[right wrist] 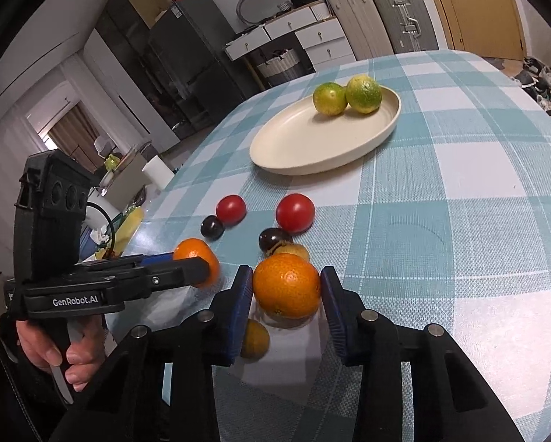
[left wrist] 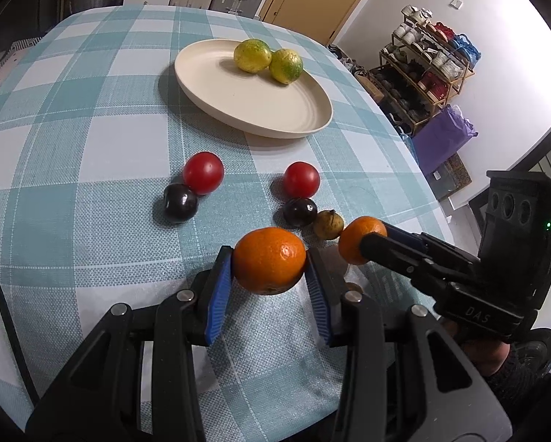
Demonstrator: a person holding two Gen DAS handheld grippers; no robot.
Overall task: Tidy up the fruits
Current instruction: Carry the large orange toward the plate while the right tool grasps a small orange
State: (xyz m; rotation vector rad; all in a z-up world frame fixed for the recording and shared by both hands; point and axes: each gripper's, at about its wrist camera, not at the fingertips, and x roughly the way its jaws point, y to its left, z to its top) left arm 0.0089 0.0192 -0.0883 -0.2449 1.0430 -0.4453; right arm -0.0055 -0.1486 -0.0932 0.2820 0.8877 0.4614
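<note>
- One orange [left wrist: 269, 260] sat clamped between the left gripper's [left wrist: 269, 269] blue pads, above the checked tablecloth [left wrist: 73, 147].
- The right gripper [right wrist: 286, 287] grasped a second orange [right wrist: 286, 285].
- Beyond lay two tomatoes [left wrist: 203, 172], dark plums [left wrist: 180, 202], and perhaps a small brownish fruit [left wrist: 328, 224].
- Two limes [left wrist: 285, 66] rested on the cream plate [left wrist: 238, 110].

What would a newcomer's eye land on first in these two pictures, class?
Probably the two bright oranges nearest the cameras: one orange sits between the blue pads of the left gripper, the other orange between those of the right gripper. Beyond them, the cream plate holds two yellow-green citrus fruits at its far side. Between lie red tomatoes and dark plums on the checked tablecloth.
</note>
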